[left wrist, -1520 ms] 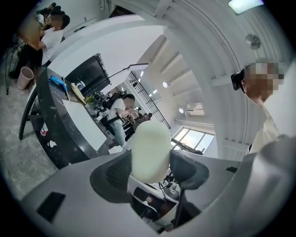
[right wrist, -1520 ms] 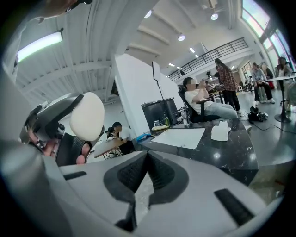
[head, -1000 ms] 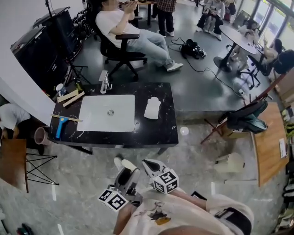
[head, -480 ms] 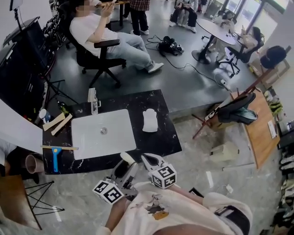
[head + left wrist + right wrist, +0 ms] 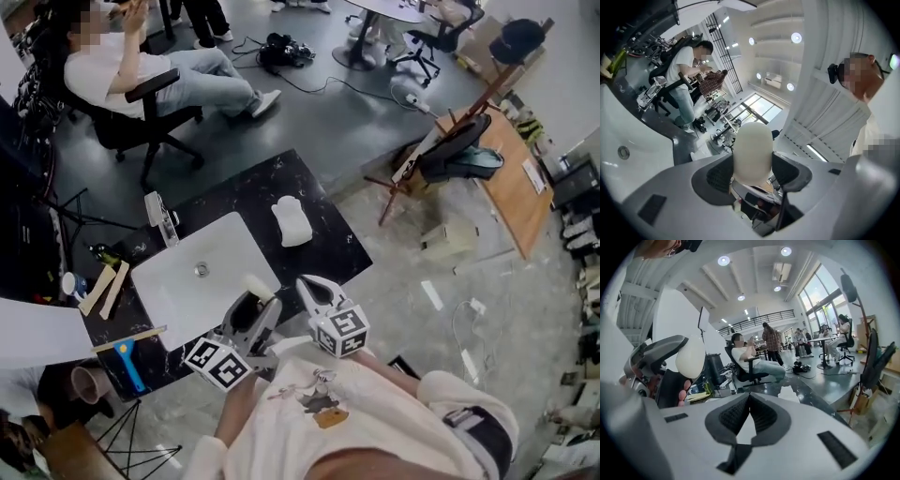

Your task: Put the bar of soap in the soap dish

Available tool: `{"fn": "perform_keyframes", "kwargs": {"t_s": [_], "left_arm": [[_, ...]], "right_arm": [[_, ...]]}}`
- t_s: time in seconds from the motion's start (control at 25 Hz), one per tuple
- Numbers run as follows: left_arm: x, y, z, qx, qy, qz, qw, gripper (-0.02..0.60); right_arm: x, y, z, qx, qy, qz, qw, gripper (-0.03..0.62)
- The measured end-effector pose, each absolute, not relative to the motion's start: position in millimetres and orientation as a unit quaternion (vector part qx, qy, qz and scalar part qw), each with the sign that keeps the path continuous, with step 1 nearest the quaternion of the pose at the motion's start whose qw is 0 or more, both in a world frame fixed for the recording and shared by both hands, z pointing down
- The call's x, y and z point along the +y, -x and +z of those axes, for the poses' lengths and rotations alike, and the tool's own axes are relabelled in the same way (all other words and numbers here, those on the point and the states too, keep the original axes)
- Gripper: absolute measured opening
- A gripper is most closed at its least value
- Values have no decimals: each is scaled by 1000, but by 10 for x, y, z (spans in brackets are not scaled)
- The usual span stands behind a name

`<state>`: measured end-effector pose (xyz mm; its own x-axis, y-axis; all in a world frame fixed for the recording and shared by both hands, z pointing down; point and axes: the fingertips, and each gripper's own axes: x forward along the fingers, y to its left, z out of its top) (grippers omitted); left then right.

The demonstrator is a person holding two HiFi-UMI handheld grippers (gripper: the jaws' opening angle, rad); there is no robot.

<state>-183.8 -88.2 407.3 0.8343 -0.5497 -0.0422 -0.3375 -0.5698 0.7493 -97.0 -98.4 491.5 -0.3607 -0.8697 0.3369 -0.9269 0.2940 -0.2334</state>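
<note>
Moved since a second ago: both my grippers were over the floor, short of the counter [image 5: 328,253]. Now they're at its near edge by the sink [image 5: 187,281], and the whole counter sits closer and turned in the head view.

Left gripper [image 5: 255,307]: above the sink's near right corner. Fingers clamped on the bar of soap [image 5: 751,150], one pad on each side, with its rounded end sticking out past the tips. The soap is off the counter, held in the air.

Right gripper [image 5: 749,401]: just right of the sink's near corner, beside the left one. Fingers closed together, pads touching, nothing between them.

Soap dish [image 5: 292,223]: white, on the black counter right of the sink, beyond both grippers and well apart from the soap. Nothing in it that I can see.
</note>
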Motion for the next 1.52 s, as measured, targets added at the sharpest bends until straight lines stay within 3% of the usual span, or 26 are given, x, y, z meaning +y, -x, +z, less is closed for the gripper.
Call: {"fn": "perform_keyframes", "kwargs": {"t_s": [0.6,1.52], "left_arm": [[-1495,1823,4061,-197,-914,-60,349,265],[-2127,1169,4652,-185,-938,104,274,265]], "right_arm": [[-1122,733,5039,-716,-658,232,29,6],[-1433,439,5229,-711,-651,266,1,6]]}}
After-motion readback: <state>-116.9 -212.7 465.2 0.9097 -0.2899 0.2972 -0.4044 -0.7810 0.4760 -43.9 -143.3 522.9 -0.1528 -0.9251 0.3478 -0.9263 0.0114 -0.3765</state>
